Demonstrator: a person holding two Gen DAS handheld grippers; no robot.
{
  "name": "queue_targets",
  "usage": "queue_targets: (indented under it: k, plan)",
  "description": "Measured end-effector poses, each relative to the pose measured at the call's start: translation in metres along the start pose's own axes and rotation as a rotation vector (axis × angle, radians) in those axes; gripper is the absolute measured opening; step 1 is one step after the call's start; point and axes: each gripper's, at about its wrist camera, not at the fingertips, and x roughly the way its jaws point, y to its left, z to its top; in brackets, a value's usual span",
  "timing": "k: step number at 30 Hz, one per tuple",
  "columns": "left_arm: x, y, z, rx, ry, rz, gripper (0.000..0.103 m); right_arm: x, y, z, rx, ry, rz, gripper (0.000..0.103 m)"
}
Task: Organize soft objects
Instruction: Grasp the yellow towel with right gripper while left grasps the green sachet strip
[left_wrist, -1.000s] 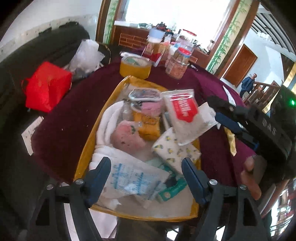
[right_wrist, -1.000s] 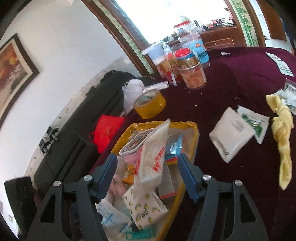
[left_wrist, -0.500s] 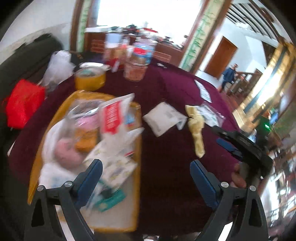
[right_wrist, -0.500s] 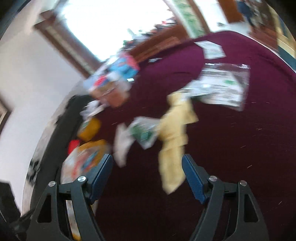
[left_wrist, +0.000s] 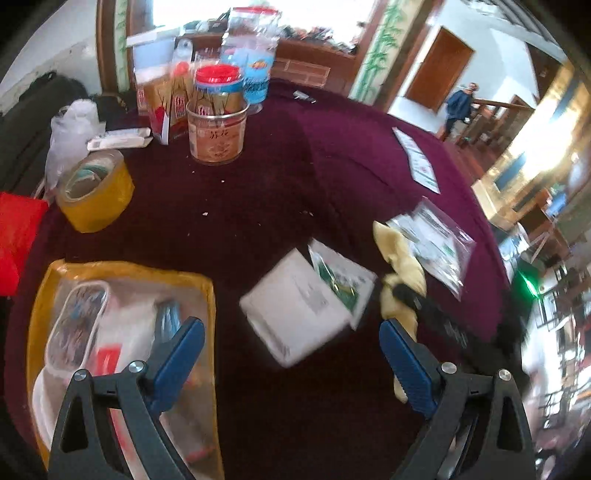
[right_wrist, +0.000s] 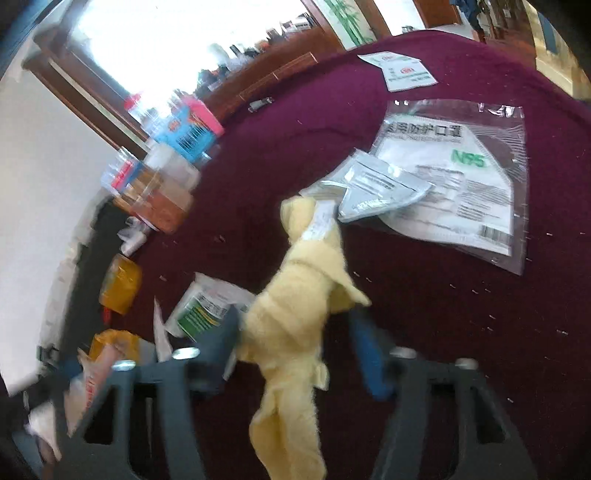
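**Cloth between your right tongs, tray already well filled**

Tongs first: your right gripper (right_wrist: 295, 350) has just been closing, and the yellow cloth (right_wrist: 295, 314) stands between its blue jaws. The picture is blurred, so I cannot tell whether the pads press on it yet. Your left gripper (left_wrist: 291, 350) is spread wide with nothing between its jaws, hovering over the dark red tablecloth (left_wrist: 258, 206) beside the tray.

Progress, as I judge it: the yellow tray (left_wrist: 40, 295) at your left already holds a heap of soft packets, so much of the sorting looks done. Outside it lie the cloth, a white pack (left_wrist: 295, 314) with a green-printed sachet (left_wrist: 340, 280) overlapping its edge, and a clear N95 mask bag (right_wrist: 461, 184) with a silver pouch (right_wrist: 380, 184) on top. Those look like what is left for you.

The cloth is a twisted, fluffy rope of pale yellow fabric with a white label near its far end, which touches the silver pouch. Expect it to droop when lifted.
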Motion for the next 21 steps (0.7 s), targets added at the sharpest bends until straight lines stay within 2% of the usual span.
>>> queue_targets:
  k: [4,8,13,17,21]
  plan:
    - [0.038,-0.007,0.022,0.007,0.079,0.025,0.097,-0.003,-0.002,0.001,0.010,0.018,0.038,0.038]
    - [0.058,-0.017,0.018,0.038,0.128,0.049,0.097,-0.011,-0.003,0.001,0.003,-0.001,0.038,0.038]
    - [0.058,-0.033,0.003,0.179,0.091,0.119,0.097,-0.013,-0.007,0.004,0.039,0.002,0.073,0.038]
    - [0.061,-0.044,-0.008,0.285,0.091,0.156,0.097,-0.013,-0.008,0.004,0.054,0.011,0.085,0.038]
    - [0.077,-0.041,-0.008,0.299,0.135,0.194,0.097,-0.013,-0.008,0.004,0.061,0.014,0.092,0.038]
